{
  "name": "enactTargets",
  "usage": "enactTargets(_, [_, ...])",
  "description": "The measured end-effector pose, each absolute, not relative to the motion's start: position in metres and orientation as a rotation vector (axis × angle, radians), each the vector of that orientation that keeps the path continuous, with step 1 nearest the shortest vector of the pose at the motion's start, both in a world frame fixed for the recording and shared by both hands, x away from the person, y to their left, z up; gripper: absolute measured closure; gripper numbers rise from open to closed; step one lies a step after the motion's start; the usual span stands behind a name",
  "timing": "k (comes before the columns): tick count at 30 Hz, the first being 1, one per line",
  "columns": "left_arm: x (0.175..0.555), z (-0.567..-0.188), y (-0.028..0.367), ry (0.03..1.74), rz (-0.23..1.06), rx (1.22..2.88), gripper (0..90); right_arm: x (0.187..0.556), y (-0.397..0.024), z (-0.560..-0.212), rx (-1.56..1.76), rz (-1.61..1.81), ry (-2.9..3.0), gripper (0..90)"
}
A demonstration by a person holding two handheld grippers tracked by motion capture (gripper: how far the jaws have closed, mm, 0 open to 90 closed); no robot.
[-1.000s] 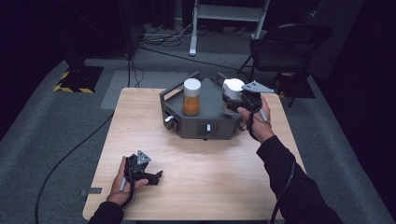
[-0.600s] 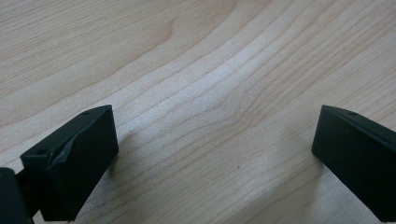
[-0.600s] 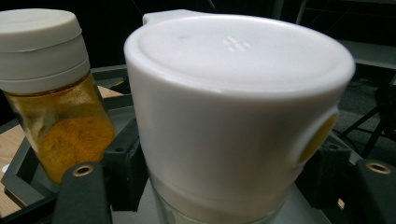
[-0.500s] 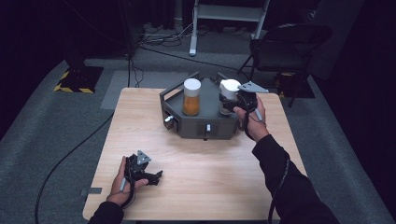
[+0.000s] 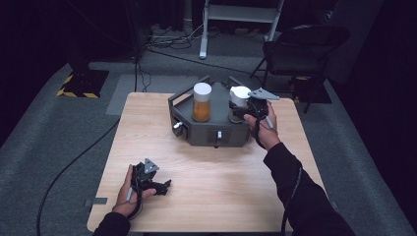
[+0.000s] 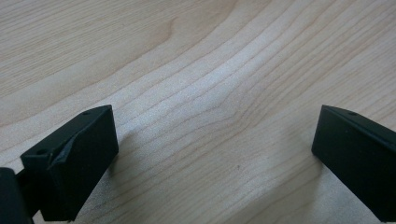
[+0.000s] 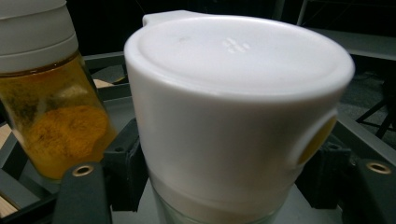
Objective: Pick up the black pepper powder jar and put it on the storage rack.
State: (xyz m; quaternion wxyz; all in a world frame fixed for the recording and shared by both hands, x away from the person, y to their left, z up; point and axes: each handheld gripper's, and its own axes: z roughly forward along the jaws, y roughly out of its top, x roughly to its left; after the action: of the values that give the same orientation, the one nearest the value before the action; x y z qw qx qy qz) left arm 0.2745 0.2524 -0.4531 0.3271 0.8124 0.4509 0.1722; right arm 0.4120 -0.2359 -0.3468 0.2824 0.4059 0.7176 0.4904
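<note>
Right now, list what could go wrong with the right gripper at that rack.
1. The right gripper is closing in on the white-capped jar; a grip on the cap alone might slip or pop it.
2. The orange spice jar stands close beside it and could be knocked.
3. The left gripper rests open, far away on the table, bracing nothing.

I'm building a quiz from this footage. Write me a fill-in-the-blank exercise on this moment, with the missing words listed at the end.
1. The jar standing in the dark grey rack holds a powder coloured ____.
2. The left gripper rests on the wooden table with its jaws ____.
3. The right gripper has its jaws on either side of a jar whose lid is coloured ____.

Missing words: orange; open; white
</note>
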Motion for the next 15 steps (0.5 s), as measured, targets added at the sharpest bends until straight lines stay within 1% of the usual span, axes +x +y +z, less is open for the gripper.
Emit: enactTargets(15, [0.2745, -0.4531, 0.2524, 1.181, 0.451, 2.128, 0.4, 0.4098, -0.2325, -0.3473, 1.048, 1.283, 1.929, 29.3])
